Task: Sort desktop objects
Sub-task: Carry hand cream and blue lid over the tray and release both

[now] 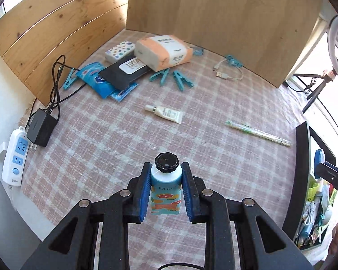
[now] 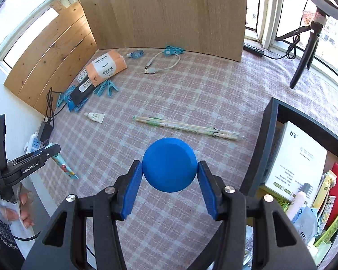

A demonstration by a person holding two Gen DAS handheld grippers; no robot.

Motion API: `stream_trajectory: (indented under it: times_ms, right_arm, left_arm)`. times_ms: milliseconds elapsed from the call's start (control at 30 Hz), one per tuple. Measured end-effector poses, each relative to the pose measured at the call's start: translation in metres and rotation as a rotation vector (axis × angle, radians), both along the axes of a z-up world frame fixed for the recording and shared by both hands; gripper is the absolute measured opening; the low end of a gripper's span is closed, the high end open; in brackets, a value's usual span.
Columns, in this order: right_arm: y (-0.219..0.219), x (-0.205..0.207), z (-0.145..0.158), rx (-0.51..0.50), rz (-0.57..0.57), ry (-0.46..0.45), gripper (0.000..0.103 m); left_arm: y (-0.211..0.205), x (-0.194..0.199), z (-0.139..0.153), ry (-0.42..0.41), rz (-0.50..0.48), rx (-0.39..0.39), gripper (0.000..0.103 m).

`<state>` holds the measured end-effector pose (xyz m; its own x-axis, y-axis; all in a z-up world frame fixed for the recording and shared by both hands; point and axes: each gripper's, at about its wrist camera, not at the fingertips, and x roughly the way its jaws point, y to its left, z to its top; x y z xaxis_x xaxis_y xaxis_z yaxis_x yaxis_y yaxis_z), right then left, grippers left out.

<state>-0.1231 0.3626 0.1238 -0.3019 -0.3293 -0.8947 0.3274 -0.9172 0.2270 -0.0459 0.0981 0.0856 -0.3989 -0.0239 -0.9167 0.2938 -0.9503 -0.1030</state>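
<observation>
I'm carrying a tube (image 1: 166,189) in the left jaws and a ball (image 2: 169,167) in the right, both clamped for binning.

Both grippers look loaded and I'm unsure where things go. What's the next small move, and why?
Probably carry the blue disc in the right hand-held gripper to the black bin at its right: the disc is clamped and lifted, and the bin already holds sorted items.

Pink checked tablecloth (image 1: 101,157), wooden boards (image 1: 214,11), window (image 2: 268,6), perhaps a tripod (image 2: 304,51)
</observation>
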Motion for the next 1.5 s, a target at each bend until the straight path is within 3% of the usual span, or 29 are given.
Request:
stream_trajectory:
  times_ms: [200,333,467,833,1067,1100,1167,1500]
  right_arm:
    - [0.073,0.027,0.020,-0.030,-0.104,0.028,0.049]
    - [0.128,0.047,0.031,-0.004,-0.184,0.055,0.049]
    - [0.186,0.066,0.030,0.029,-0.277,0.055,0.049]
    - [0.296,0.105,0.010,0.100,-0.455,0.016,0.049]
    - [0.316,0.110,-0.009,0.123,-0.470,-0.021,0.049]
    - [0.316,0.110,-0.010,0.128,-0.468,-0.024,0.050]
    - [0.317,0.109,-0.012,0.150,-0.476,-0.037,0.050]
    - [0.310,0.106,-0.009,0.121,-0.487,-0.024,0.055]
  left_arm:
    - [0.080,-0.003,0.044,0.058,-0.168,0.015,0.024]
    - [0.143,-0.007,0.059,0.080,-0.300,0.038,0.024]
    - [0.204,-0.012,0.062,0.071,-0.424,0.095,0.024]
    - [0.330,-0.009,0.055,0.012,-0.659,0.118,0.024]
    - [0.367,-0.018,0.043,-0.012,-0.717,0.055,0.028]
    - [0.368,-0.019,0.043,-0.011,-0.706,0.030,0.041]
    - [0.367,-0.021,0.046,0.003,-0.695,0.019,0.057]
    - [0.343,-0.023,0.049,0.020,-0.660,-0.007,0.057]
